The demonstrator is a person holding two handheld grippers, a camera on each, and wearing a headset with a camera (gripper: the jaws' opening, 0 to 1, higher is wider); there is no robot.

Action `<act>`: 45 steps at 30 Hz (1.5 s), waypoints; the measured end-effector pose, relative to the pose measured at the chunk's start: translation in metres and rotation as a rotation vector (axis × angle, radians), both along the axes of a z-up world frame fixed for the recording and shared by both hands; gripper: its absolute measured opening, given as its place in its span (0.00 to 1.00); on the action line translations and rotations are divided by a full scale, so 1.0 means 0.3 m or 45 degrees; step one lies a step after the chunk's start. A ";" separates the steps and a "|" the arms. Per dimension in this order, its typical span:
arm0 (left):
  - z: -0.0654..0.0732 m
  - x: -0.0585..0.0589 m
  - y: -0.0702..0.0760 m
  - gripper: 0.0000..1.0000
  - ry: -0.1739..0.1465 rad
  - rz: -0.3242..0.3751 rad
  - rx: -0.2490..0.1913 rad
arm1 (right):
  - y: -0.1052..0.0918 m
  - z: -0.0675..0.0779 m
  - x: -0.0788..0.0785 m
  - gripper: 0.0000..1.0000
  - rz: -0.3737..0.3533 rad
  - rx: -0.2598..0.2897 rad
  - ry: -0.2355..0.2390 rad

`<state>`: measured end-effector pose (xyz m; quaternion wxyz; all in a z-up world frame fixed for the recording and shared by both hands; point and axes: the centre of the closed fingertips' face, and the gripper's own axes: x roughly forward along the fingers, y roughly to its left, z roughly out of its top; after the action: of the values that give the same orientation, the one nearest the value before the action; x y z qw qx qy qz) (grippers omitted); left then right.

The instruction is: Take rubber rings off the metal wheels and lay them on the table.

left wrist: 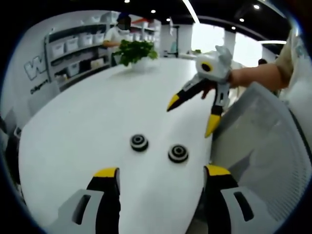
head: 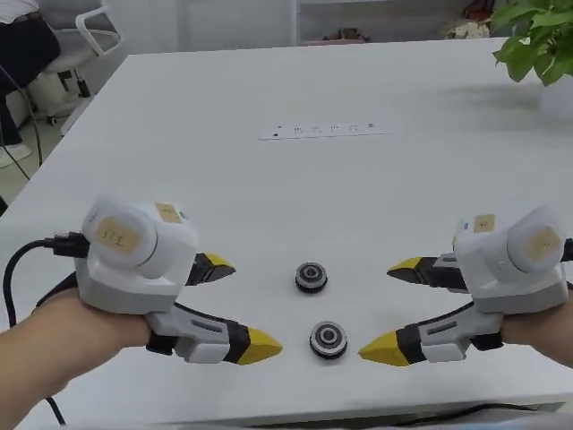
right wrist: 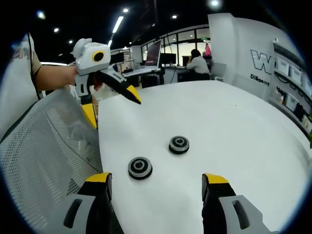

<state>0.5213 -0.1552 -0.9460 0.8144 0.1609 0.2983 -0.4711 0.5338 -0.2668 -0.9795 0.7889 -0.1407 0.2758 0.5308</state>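
Observation:
Two small metal wheels with black rubber rings lie flat on the white table (head: 269,188). The farther wheel (head: 311,277) (left wrist: 139,142) (right wrist: 179,144) and the nearer wheel (head: 328,339) (left wrist: 178,153) (right wrist: 140,167) sit close to the table's front edge. My left gripper (head: 243,305) (left wrist: 161,171) is open, left of the wheels, holding nothing. Facing it from the right of the wheels, my right gripper (head: 385,309) (right wrist: 157,178) is also open and holds nothing. Both pairs of yellow tips point inward at the wheels without touching them. Each gripper appears in the other's view: the right gripper (left wrist: 191,118) and the left gripper (right wrist: 113,108).
A white strip with small marks (head: 324,131) lies at mid-table. A green plant (head: 537,40) stands at the far right corner. An office chair (head: 76,45) is off the far left. A grey mesh chair back (right wrist: 44,146) (left wrist: 263,146) is close behind the front edge.

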 end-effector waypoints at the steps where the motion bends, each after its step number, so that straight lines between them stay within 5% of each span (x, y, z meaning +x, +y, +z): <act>1: -0.003 0.001 -0.003 0.70 -0.001 -0.007 0.001 | 0.002 -0.003 0.000 0.74 0.004 0.001 0.002; 25: -0.073 -0.010 -0.121 0.58 0.041 -0.143 0.030 | 0.052 -0.058 -0.025 0.51 0.136 0.025 0.001; 45: -0.127 -0.008 -0.167 0.44 0.075 -0.217 0.065 | 0.102 -0.106 -0.057 0.31 0.256 0.032 0.014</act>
<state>0.5188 -0.2053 -0.9842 0.7578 0.1925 0.3192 -0.5355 0.5168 -0.2361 -1.0112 0.7318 -0.1547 0.2578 0.6117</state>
